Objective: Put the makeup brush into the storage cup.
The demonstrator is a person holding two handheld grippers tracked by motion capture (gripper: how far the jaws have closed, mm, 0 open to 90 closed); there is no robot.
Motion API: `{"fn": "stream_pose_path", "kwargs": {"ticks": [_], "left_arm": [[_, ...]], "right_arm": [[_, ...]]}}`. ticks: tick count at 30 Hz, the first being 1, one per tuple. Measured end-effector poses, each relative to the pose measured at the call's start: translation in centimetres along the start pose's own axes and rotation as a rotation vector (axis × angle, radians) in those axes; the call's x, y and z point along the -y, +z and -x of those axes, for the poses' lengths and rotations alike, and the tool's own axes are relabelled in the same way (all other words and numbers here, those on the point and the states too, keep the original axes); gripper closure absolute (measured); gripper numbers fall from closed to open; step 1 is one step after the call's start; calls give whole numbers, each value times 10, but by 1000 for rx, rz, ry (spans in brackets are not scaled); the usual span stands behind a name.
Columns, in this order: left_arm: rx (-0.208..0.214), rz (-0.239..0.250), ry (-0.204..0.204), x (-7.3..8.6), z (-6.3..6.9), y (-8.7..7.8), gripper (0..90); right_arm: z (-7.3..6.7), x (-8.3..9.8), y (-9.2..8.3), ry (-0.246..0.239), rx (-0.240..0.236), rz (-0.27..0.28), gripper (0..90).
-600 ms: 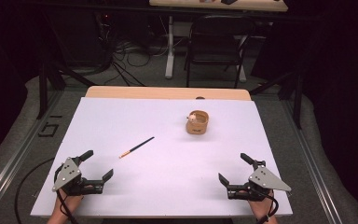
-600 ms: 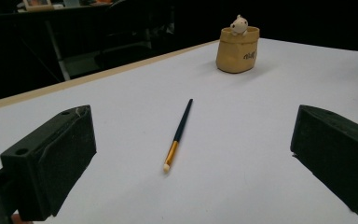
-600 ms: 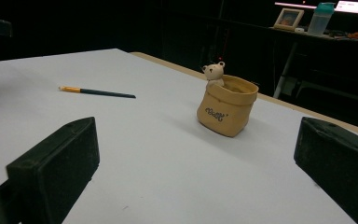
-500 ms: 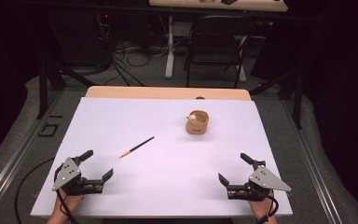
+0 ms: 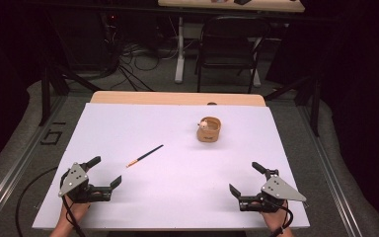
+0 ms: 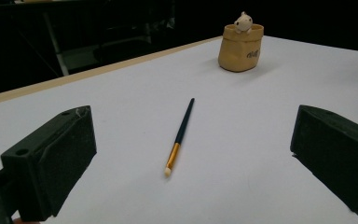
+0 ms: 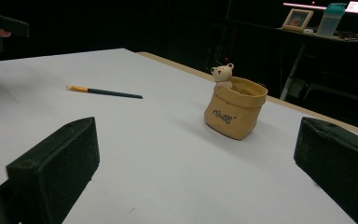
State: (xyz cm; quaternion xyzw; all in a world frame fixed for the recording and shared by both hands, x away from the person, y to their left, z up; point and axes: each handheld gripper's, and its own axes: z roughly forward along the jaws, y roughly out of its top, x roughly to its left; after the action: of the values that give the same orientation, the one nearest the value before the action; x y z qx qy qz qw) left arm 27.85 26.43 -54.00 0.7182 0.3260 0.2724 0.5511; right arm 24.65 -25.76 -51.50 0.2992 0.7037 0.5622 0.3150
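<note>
Resting low over the near edge of a white table (image 5: 177, 123), a person's two hand-held grippers sat with jaws spread wide and nothing between them. The left gripper (image 5: 103, 173) lay at the near left corner, its black jaws as far apart as they went and clasping nothing. A slim brush (image 5: 144, 155) with a dark handle, gold ferrule and pale tip lay flat just ahead of it and slightly to its right, near but not touching. In the left gripper view, the brush (image 6: 179, 137) ran lengthwise in the gap ahead of the two jaws, its pale tip pointing back toward the tool and its dark end pointing away.

The right gripper (image 5: 246, 178) lay at the near right corner, equally wide open and equally empty. A small tan pot (image 5: 209, 130) shaped like a rolled-down sack, with a little bear figure peeking over its rim, stood upright well ahead of that gripper and a little to its left. From the right gripper view, the pot (image 7: 235, 112) stood between the lines of the two jaws but well beyond them, with the brush (image 7: 105, 92) lying farther off to its left. Brush and pot were well apart on the bare surface.
</note>
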Motion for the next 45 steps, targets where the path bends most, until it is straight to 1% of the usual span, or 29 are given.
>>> {"fn": "stream_pose_path", "kwargs": {"ticks": [2, 4, 6, 8, 11, 13, 15, 18, 23, 25, 31, 32, 36, 38, 40, 44, 45], "left_arm": [[-8, -5, -8, -1, -1, 1, 1], [-14, -4, -11, -2, -2, 2, 1], [-17, -5, -7, -3, -3, 4, 1], [-17, -8, -5, -5, -4, 7, 1], [-11, -18, 6, -6, -5, 12, 0], [-13, -24, 7, -7, -7, 15, 0], [-13, -28, 1, -8, -8, 17, 1], [-17, -37, -4, -10, -11, 21, 1], [-18, -66, 2, -13, -14, 30, 2], [-10, -75, 4, -15, -15, 33, 2], [-12, -86, 11, -18, -18, 41, 2], [-11, -98, 15, -19, -20, 44, 2], [-7, -111, 16, -21, -22, 49, 2], [-1, -130, 21, -24, -25, 54, 1], [4, -139, 18, -26, -26, 58, 2], [17, -172, 32, -29, -27, 66, 2], [17, -172, 32, -29, -27, 66, 1]], "right_arm": [[1, 0, 0, 4, -1, -6, 0], [1, 0, 0, 13, -2, -1, 0], [1, 0, 0, 3, -6, -1, 0], [1, 0, 0, -1, -8, -3, 0], [2, 0, 2, 8, -6, 1, 0], [1, 0, 1, 6, -8, -12, 0], [1, 0, 1, 3, -7, -7, 0], [2, 0, 1, 5, -4, -13, 0], [2, 1, 2, 8, -4, -2, 0], [1, 1, 2, 6, -6, -5, 0], [2, 1, 1, 5, -5, -10, 0], [2, 1, 2, 5, -5, -10, 0], [2, 1, 1, 6, -5, -13, 0], [2, 1, 1, 5, -3, -9, 0], [2, 1, 1, 5, -3, -6, 0], [2, 1, 1, 7, -3, -9, 0], [2, 1, 1, 6, -5, -13, 0]]}}
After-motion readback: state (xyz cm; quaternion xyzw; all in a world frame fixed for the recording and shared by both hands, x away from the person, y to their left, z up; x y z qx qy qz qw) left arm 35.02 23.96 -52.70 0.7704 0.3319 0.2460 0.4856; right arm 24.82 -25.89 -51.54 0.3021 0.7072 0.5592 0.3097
